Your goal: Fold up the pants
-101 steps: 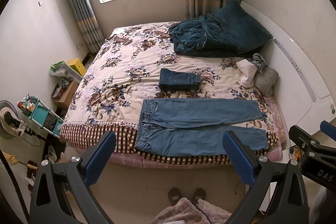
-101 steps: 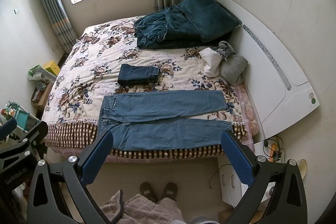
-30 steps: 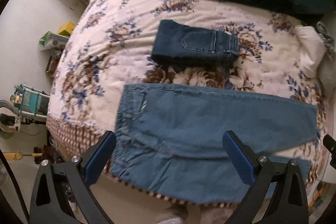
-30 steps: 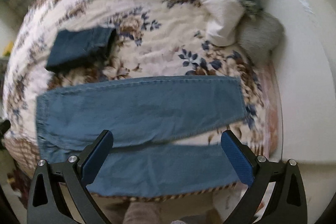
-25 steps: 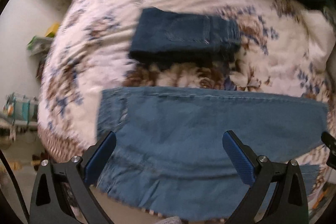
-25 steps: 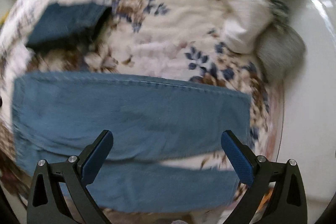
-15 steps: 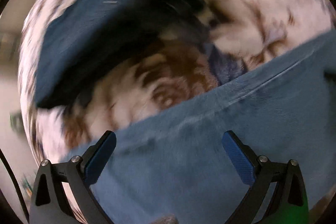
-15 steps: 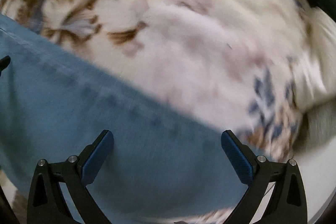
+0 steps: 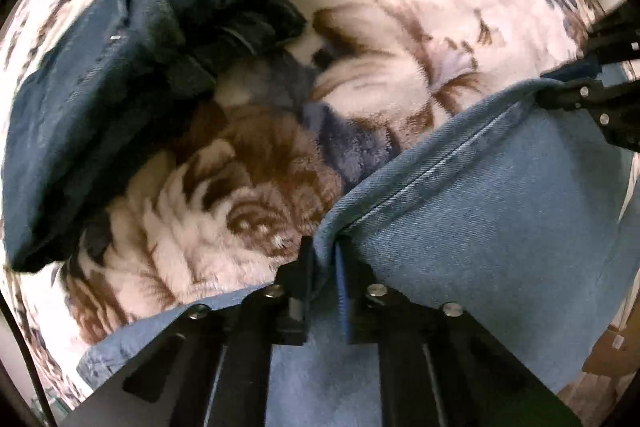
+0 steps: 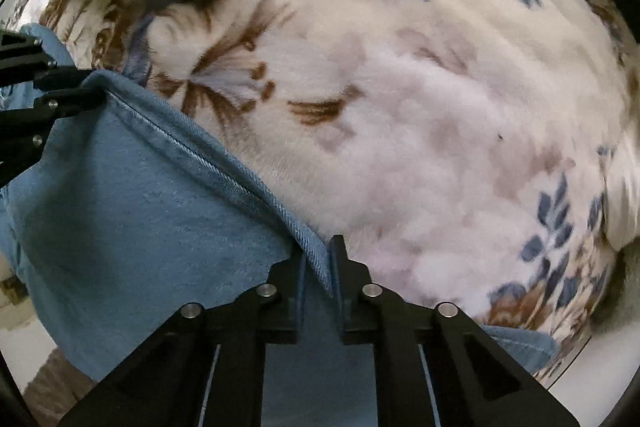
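While the pants [image 9: 500, 187] lie flat on the quilt [image 9: 400, 7], both grippers, left [image 9: 323, 259] and right [image 10: 318, 263], have just closed, pinching their far seam; darker folded jeans [image 9: 120, 47], somewhat blurred, lie beyond

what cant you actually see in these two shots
- Light jeans: waistband and hems cut off by both views' edges.
- Near leg: not visible, under each claw's body, left claw, right claw.
- Dark jeans: blurred in the left view, cropped at the top of the right view.
- Bed edge and floor: out of frame.
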Demonstrator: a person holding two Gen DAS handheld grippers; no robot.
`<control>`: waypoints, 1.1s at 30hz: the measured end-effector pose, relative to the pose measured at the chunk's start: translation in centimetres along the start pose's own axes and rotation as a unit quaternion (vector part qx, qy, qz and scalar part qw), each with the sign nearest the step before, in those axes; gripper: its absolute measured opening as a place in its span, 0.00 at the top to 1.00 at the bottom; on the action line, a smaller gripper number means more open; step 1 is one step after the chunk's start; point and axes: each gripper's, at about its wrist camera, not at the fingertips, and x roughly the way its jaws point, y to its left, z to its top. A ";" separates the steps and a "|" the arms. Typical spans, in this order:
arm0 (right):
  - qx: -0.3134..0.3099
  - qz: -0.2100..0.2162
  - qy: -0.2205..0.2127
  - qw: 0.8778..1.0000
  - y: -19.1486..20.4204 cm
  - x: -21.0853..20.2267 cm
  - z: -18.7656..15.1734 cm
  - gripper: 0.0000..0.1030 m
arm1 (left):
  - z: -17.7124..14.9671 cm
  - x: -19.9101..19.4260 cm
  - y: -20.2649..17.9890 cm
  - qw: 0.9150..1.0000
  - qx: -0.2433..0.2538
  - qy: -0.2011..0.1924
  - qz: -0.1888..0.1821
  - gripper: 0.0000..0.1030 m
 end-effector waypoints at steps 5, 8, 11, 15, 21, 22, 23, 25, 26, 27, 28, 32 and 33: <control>0.030 0.006 -0.033 0.999 0.6 -2.3 -2.5 0.94 | -1.8 -4.2 0.4 0.998 -0.042 -0.035 0.007 0.95; 0.047 0.006 -0.056 0.997 1.2 -4.2 -4.6 0.94 | -3.7 -7.3 0.6 0.996 -0.072 -0.053 0.008 0.95; 0.064 0.010 -0.076 0.995 2.2 -6.1 -8.0 0.94 | -5.8 -9.7 -0.6 0.992 -0.099 -0.072 0.011 0.95; 0.104 0.023 -0.095 0.990 3.3 -11.0 -10.2 0.95 | -8.6 -10.9 -4.2 0.985 -0.146 -0.092 0.002 0.96; 0.153 0.043 -0.090 0.983 8.6 -11.5 -19.8 0.95 | -16.1 -7.7 -9.2 0.971 -0.221 -0.089 -0.023 0.96; 0.160 0.046 -0.079 0.983 10.1 -10.7 -21.8 0.95 | -17.7 -7.3 -10.0 0.970 -0.229 -0.082 -0.027 0.96; 0.162 0.045 -0.071 0.983 10.6 -10.0 -23.0 0.95 | -19.3 -6.6 -10.8 0.967 -0.243 -0.073 -0.033 0.96; 0.164 0.042 -0.051 0.984 12.5 -7.6 -25.4 0.94 | -21.6 -4.4 -11.9 0.962 -0.265 -0.043 -0.050 0.96; 0.167 0.042 -0.044 0.984 13.2 -6.8 -26.1 0.94 | -23.1 -2.9 -12.3 0.958 -0.279 -0.029 -0.057 0.96; 0.169 0.044 -0.035 0.984 14.0 -5.7 -26.8 0.94 | -23.8 -1.8 -12.7 0.958 -0.280 -0.019 -0.057 0.96; 0.166 0.042 -0.026 0.985 14.6 -4.4 -27.4 0.94 | -24.5 -0.7 -12.9 0.956 -0.287 -0.011 -0.057 0.96; 0.168 0.037 -0.007 0.985 15.9 -0.7 -28.9 0.93 | -26.3 4.2 -13.3 0.950 -0.307 0.013 -0.062 0.96; 0.174 0.040 -0.005 0.984 15.9 -0.2 -29.1 0.93 | -26.3 5.0 -13.3 0.948 -0.311 0.014 -0.063 0.96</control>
